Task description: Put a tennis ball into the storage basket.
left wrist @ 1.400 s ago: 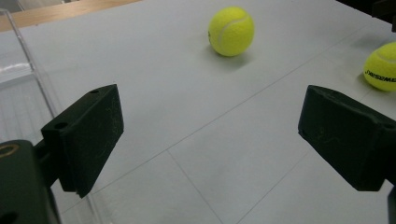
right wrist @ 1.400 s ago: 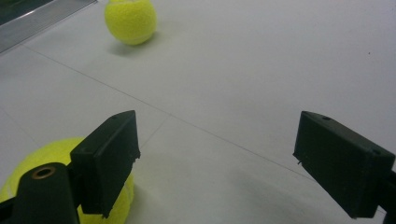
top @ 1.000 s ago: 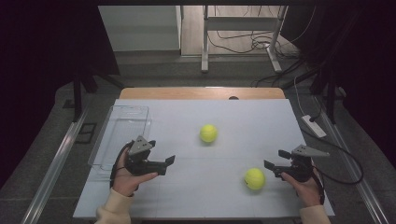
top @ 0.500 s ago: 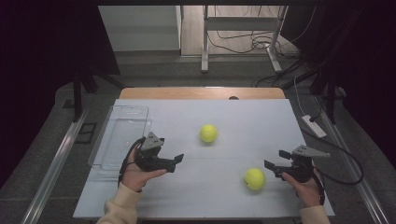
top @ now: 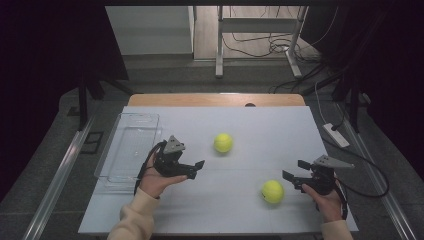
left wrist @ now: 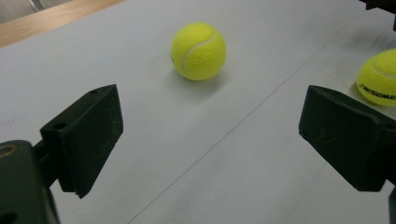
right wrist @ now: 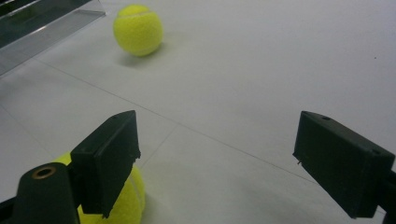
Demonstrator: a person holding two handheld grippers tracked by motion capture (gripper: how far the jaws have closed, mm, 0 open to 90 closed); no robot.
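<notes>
White tabletop, dark room

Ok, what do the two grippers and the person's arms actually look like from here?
Both are black handheld units. The left gripper and right gripper each carry a grey three-cornered plate on top and two blocky black jaws with small screw holes. A black cable trails from the right one. The left forearm wears a cream sleeve; the right wrist shows a cream cuff too.

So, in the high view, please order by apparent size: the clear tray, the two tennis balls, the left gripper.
1. clear tray
2. left gripper
3. near tennis ball and far tennis ball: alike; the near one looks slightly bigger, perhaps from nearness.
</notes>
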